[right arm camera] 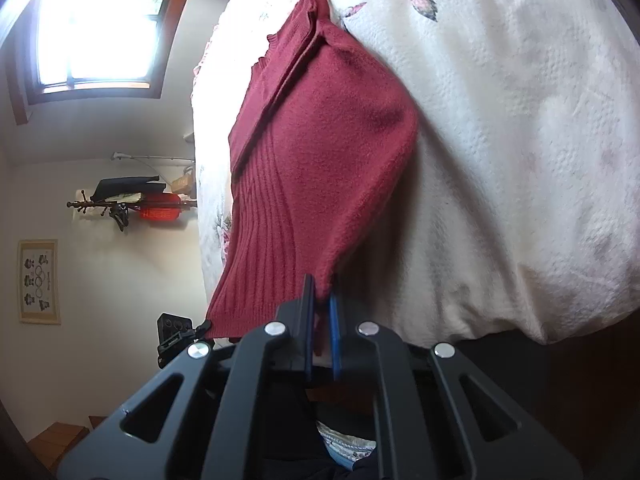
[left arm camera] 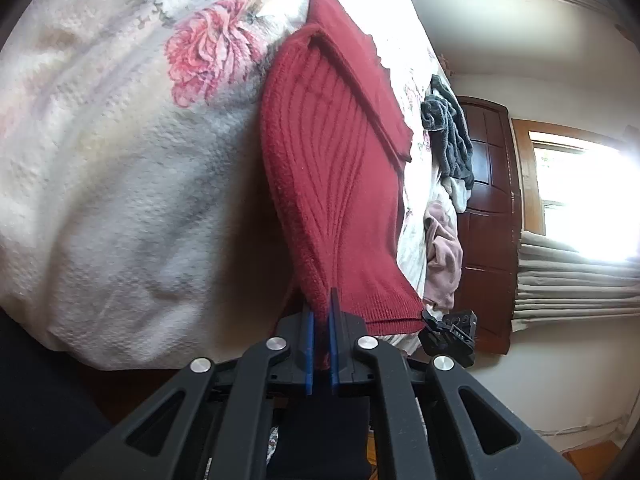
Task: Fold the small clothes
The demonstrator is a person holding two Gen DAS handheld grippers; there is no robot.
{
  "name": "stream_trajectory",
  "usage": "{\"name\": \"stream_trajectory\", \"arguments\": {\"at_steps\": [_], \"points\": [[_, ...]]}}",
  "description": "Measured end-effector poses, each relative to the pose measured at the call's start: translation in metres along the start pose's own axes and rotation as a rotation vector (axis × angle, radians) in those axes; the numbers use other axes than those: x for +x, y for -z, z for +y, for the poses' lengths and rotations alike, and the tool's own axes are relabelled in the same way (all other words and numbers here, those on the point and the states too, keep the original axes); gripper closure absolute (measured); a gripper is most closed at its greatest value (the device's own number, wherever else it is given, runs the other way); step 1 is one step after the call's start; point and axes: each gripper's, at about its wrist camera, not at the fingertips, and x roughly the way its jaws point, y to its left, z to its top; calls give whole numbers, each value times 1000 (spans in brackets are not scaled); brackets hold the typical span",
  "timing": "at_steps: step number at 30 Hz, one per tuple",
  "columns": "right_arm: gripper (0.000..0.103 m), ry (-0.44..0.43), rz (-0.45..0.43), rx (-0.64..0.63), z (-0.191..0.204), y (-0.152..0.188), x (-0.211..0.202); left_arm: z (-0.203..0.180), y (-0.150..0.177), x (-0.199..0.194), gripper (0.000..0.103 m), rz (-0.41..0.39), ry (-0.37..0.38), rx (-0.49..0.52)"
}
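Note:
A dark red ribbed knit garment lies partly folded on the floral bedspread, with its near hem lifted off the bed. My left gripper is shut on one corner of that hem, blue pads pinching the knit. In the right wrist view the same red garment stretches from the bed to my right gripper, which is shut on the other hem corner. Each gripper shows at the edge of the other's view: the right gripper and the left gripper.
A pile of grey, white and pink clothes sits further along the bed. A dark wooden door and bright window stand beyond. A coat rack and framed picture hang on the wall.

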Motion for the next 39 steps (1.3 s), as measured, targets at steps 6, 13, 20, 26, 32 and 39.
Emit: {"name": "stream_trajectory", "arguments": {"at_steps": [6,13,20,26,32,39], "points": [[98,58,32,39,-19,4,15,34,3,17,98,45,-95,-27],[94,133,57,117,-52,10,30,79,14,29,74,58,-124,-116],[74,170,76,167,-72,13,36,88,30,23,53,39,-81,-131],[74,177,93,152,-72,16,45,95,28,32,49,47,-39,-174],[74,175,96,160,-74,17,49,93,19,43,47,65,-74,-181],[90,160,108,142,-72,16,55,90,18,55,96,97,-140,-174]]}}
